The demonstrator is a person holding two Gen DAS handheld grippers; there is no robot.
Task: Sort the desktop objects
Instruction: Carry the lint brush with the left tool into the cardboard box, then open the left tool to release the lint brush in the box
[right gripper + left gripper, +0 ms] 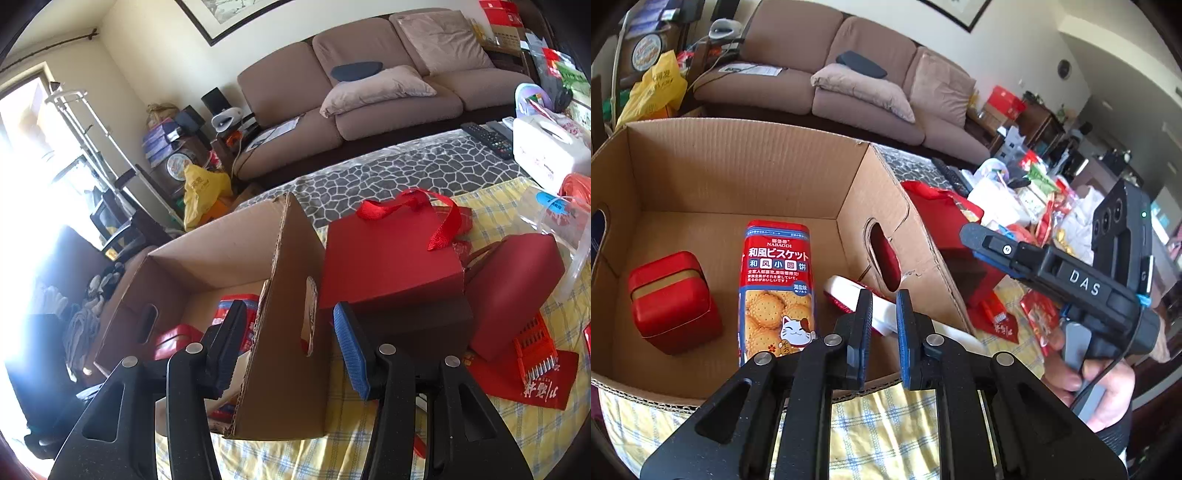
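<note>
A: What does the left claw [882, 306] hold?
B: Nothing; its jaws stand slightly apart above the cardboard box [738, 166]. Ahead of it lie a biscuit pack [777, 284], a red tin [670, 302] to the left, and a white-and-red item [849, 295] just under the tips.
A: And the right claw [291, 343]?
B: Spread wide, empty, straddling the box's side wall [284, 332]; a red gift bag [388, 258] sits beyond on the worktop [351, 424].
</note>
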